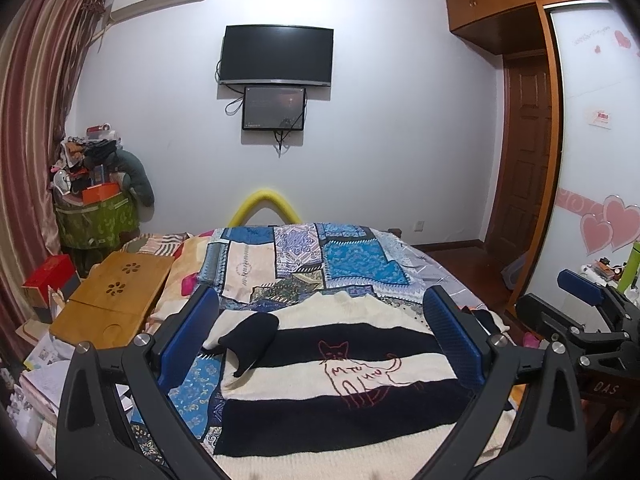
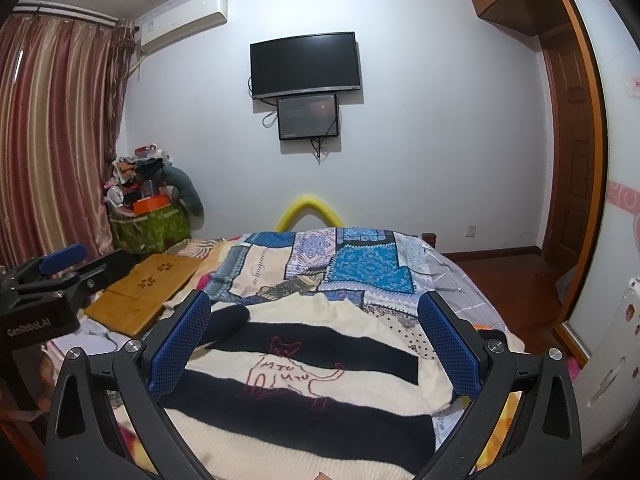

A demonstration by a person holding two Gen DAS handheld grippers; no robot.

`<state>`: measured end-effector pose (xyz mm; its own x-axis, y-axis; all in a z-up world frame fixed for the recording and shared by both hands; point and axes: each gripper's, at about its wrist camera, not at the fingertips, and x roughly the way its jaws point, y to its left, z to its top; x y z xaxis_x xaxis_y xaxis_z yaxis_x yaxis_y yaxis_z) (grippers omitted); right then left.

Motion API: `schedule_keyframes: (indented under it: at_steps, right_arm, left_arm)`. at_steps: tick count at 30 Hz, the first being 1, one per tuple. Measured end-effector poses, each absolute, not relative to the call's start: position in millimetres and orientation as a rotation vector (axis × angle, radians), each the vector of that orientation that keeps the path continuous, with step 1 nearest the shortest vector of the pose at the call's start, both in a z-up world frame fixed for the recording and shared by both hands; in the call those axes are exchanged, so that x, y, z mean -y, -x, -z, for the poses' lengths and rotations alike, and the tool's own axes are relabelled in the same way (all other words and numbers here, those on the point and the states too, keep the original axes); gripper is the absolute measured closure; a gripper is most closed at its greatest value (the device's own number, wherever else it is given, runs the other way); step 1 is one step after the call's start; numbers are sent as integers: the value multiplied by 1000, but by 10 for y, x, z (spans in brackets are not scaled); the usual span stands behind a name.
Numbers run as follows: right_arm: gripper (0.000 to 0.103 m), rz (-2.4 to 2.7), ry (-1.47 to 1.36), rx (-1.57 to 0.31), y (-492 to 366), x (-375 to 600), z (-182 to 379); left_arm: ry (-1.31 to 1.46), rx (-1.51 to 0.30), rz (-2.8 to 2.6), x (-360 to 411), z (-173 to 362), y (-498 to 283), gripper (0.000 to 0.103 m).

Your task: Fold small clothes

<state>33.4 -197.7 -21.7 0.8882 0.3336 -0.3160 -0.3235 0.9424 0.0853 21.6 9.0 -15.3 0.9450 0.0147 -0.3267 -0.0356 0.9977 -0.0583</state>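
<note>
A small cream and black striped sweater (image 1: pixel 320 372) with a red cat outline lies flat on the patchwork bedspread (image 1: pixel 304 256); it also shows in the right wrist view (image 2: pixel 304 384). Its black left sleeve (image 1: pixel 252 334) is folded in over the body. My left gripper (image 1: pixel 320 320) is open and empty, held above the sweater. My right gripper (image 2: pixel 314 320) is open and empty, also above the sweater. The right gripper shows at the right edge of the left wrist view (image 1: pixel 592 312). The left gripper shows at the left edge of the right wrist view (image 2: pixel 56 276).
A wooden lap tray (image 1: pixel 116 300) lies on the bed's left side. Boxes and papers (image 1: pixel 44 320) pile up left of the bed. A green basket of clutter (image 1: pixel 96 216) stands by the curtain. A wardrobe (image 1: pixel 592 160) and door stand on the right.
</note>
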Motion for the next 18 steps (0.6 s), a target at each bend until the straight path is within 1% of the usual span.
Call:
schedule_keyframes:
  at_steps: [7, 18]
  right_arm:
    - [0, -306, 16, -366, -635, 1963, 277]
    - [0, -304, 46, -473, -1325, 1949, 407]
  left_arm:
    - [93, -375, -67, -380, 231, -534, 0]
    - [61, -460, -181, -1029, 335, -1338, 0]
